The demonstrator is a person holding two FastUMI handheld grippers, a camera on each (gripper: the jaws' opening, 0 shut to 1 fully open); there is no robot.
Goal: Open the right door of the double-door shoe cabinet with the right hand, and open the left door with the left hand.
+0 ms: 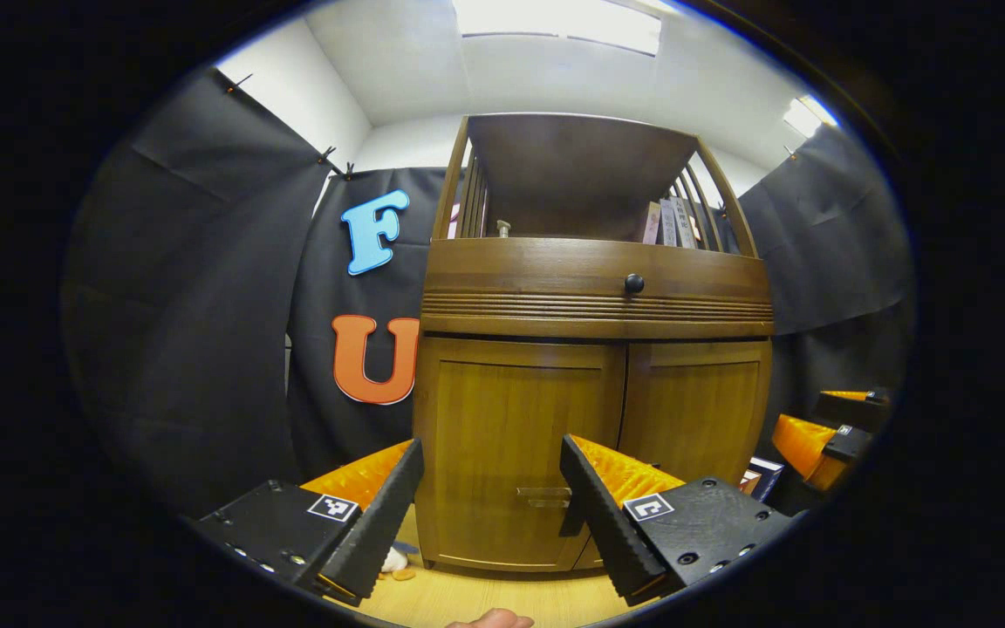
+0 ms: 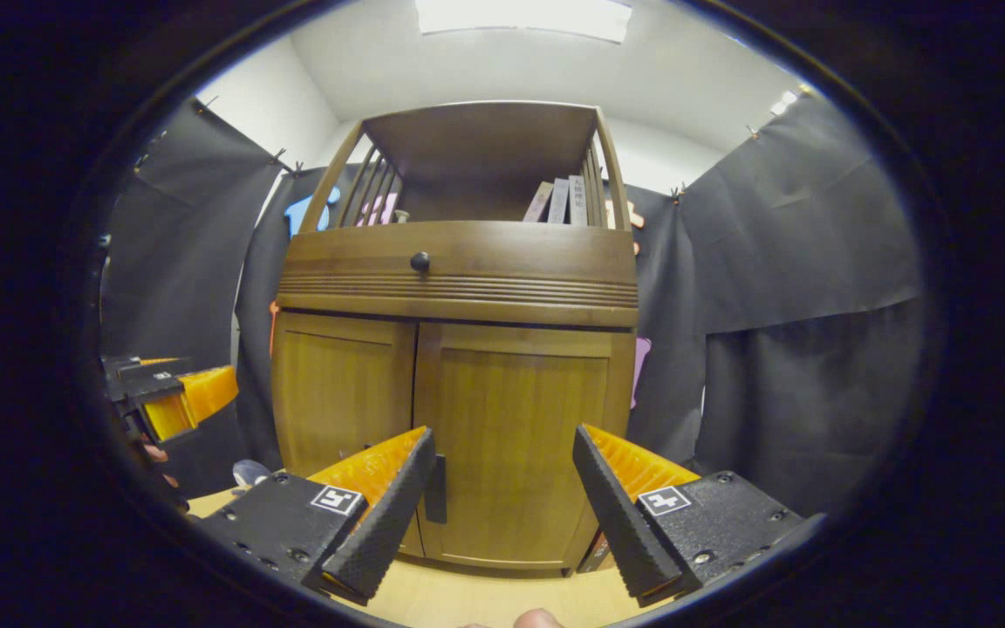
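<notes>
Your left gripper (image 1: pixel 492 467) stands spread wide and grips nothing, its fingers framing the lower part of the left door (image 1: pixel 516 453) without touching it. Your right gripper (image 2: pixel 504 455) is likewise spread and empty, facing the right door (image 2: pixel 516 445).

Surface and room: the shoe cabinet (image 2: pixel 459 349) stands on a pale wood floor (image 2: pixel 485 597), backed by black cloth (image 2: pixel 799 288) on both sides, with a white wall (image 1: pixel 293 87) and ceiling lights (image 1: pixel 555 22) above.

Hidden or unclear: the cabinet's base is partly covered by your fingers in both views. A dark handle (image 2: pixel 436 488) on the right door shows just beside your right gripper's left-hand finger; the left door's handle (image 1: pixel 544 497) is faint and hard to make out. Small items at the cabinet's foot cannot be identified. A fingertip is cut off at the bottom edge of each view.

Task item: both doors are closed, flush, meeting at a centre seam. Above them runs a ribbed drawer front with a round dark knob (image 1: pixel 633 283), then an open shelf (image 2: pixel 485 174) with slatted sides holding a few upright books (image 2: pixel 559 201). From the right gripper view your left gripper appears at the far left, well apart from the cabinet.
</notes>
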